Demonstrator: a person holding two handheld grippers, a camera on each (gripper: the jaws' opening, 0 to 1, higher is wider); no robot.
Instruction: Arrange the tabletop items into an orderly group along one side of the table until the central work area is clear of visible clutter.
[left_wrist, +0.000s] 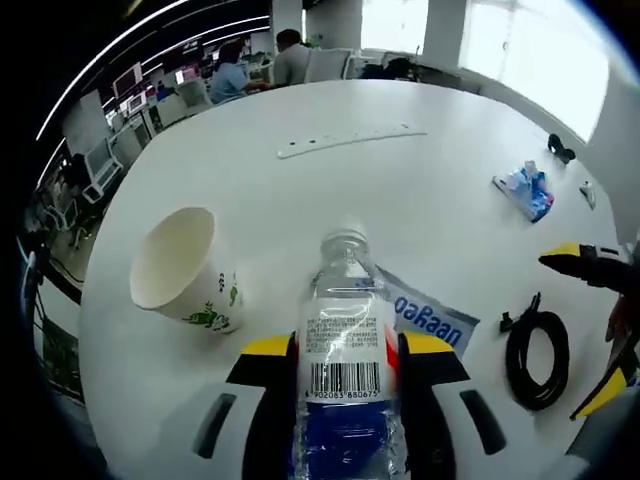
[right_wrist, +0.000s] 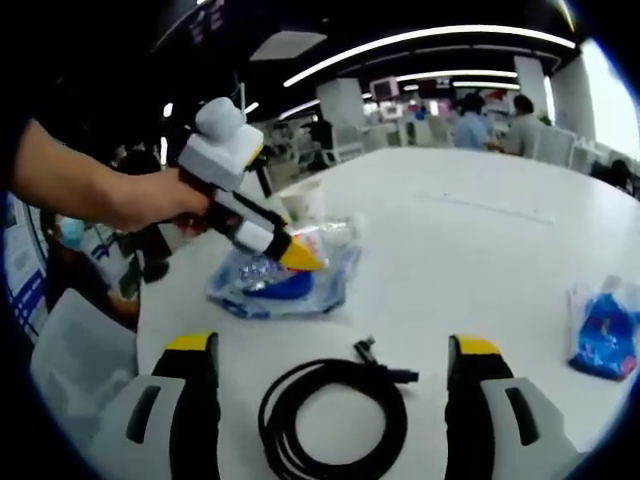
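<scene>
My left gripper (left_wrist: 345, 348) is shut on a clear water bottle (left_wrist: 345, 330) with a white barcode label, neck pointing away. Under the bottle lies a blue and white packet (left_wrist: 440, 315). A paper cup (left_wrist: 185, 270) with a green print lies on its side to the left. In the right gripper view a hand holds the left gripper (right_wrist: 292, 256) with the bottle (right_wrist: 325, 233) over the packet (right_wrist: 285, 288). My right gripper (right_wrist: 333, 348) stands open, its jaws on either side of a coiled black cable (right_wrist: 335, 420). The cable (left_wrist: 538, 355) lies between the right gripper's (left_wrist: 585, 322) yellow tips.
A blue tissue pack (left_wrist: 525, 190) (right_wrist: 600, 335) lies on the round white table (left_wrist: 300, 200). A long white strip (left_wrist: 350, 140) and a small black object (left_wrist: 560, 148) sit farther off. People sit at desks beyond the table's far edge.
</scene>
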